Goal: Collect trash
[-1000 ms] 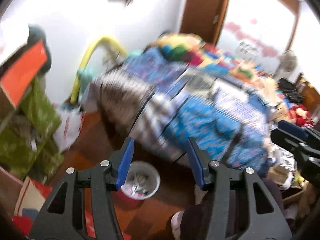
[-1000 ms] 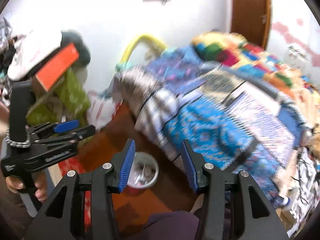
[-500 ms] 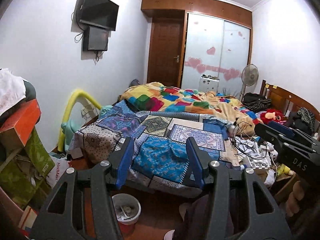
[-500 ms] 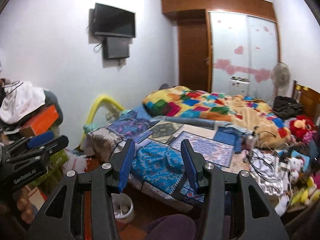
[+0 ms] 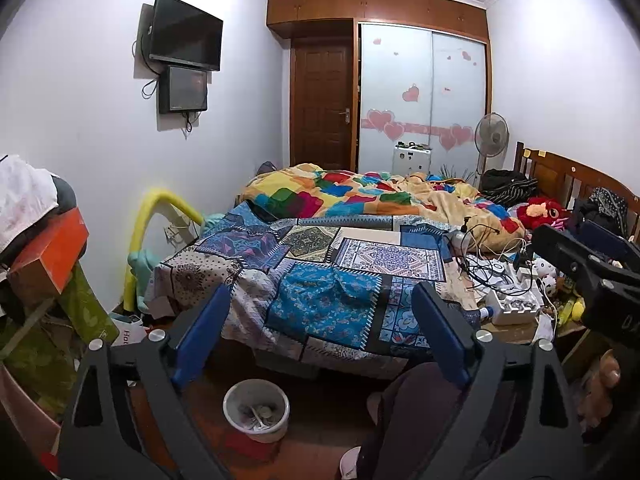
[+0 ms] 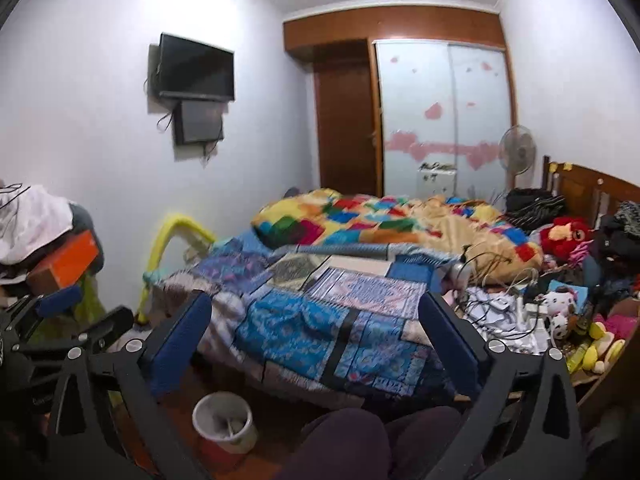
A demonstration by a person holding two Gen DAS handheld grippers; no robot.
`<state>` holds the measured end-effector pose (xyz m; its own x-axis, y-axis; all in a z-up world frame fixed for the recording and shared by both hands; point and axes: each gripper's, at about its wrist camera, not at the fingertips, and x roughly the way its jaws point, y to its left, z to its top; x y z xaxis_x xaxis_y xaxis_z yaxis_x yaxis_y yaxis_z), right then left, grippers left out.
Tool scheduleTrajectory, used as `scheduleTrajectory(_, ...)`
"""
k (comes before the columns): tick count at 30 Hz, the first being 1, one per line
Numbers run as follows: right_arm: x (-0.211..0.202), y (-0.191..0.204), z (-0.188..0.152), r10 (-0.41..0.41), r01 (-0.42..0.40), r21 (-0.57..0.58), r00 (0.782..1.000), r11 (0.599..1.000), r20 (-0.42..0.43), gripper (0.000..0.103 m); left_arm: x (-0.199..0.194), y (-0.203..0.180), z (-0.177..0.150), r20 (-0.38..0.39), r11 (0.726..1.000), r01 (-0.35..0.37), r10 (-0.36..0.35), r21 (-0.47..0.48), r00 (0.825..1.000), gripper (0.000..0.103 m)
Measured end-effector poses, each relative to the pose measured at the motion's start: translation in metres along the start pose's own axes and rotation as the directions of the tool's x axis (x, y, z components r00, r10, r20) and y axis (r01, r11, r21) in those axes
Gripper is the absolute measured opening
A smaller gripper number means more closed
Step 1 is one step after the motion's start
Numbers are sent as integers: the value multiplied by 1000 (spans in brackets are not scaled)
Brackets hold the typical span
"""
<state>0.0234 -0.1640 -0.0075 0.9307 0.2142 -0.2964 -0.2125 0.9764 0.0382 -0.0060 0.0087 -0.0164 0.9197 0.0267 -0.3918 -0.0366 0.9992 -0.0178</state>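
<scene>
Grippers spread wide above the bin, nothing held

Bin (image 5: 256, 410) sits on the floor just before the bed (image 5: 328, 280), and it appears to hold scraps already. Left gripper (image 5: 320, 336) and right gripper (image 6: 316, 346) hover above the bin, jaws opening with nothing between them, probably readying for a pick. Likely trash lies right of the bin, in the clutter (image 6: 520, 320) on the bed's edge.
</scene>
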Motion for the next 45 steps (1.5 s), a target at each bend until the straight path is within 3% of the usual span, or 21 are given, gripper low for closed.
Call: scheduleTrajectory(45, -5, 6, -8, 19, -20, -18, 999, 1000, -42, 103, -9, 4, -5, 1, 1000, 5, -5, -27, 1000, 94)
